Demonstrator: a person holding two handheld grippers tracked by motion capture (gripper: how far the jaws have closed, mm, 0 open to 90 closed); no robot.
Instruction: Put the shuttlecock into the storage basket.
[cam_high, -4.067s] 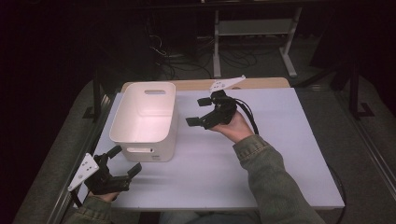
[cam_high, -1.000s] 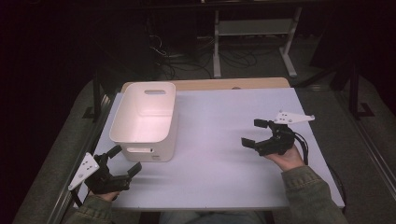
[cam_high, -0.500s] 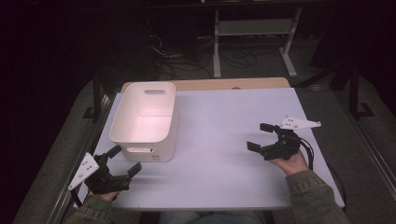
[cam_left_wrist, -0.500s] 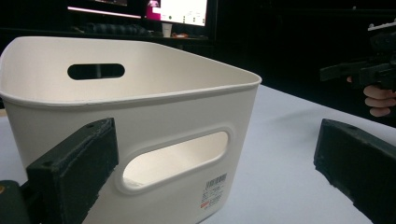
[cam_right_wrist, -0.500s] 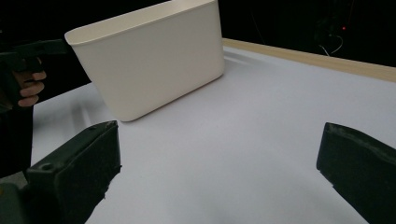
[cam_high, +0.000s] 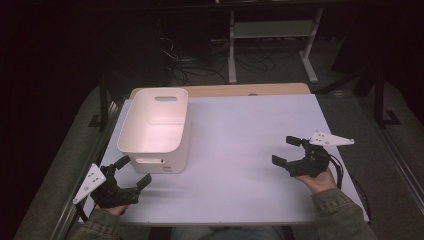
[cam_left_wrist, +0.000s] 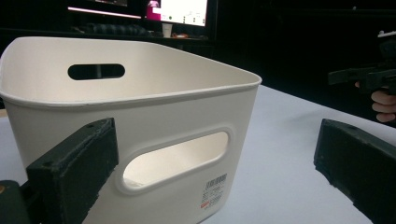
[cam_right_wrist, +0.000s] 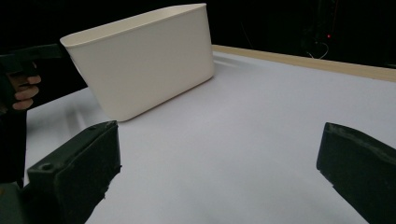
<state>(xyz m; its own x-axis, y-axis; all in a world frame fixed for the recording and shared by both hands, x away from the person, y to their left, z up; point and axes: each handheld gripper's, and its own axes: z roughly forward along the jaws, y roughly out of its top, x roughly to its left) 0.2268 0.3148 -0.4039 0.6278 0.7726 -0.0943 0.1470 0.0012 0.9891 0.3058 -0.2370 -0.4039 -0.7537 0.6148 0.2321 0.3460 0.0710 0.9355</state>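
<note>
Tools beside lengthwise, upright bin

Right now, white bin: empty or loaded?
Empty. The high view looks straight into the white bin and shows bare floor and walls; it stands upright on the table.

so the only thing that's moved is the right gripper. about four seconds back it was up near the far edge of the table, just beside the white bin. since then it's pulled away from the bin and come back toward the person, and now it's sitting out at the right side of the table, well apart from the bin. in the last half second it only slid a touch nearer, jaws spread wide like before
</note>
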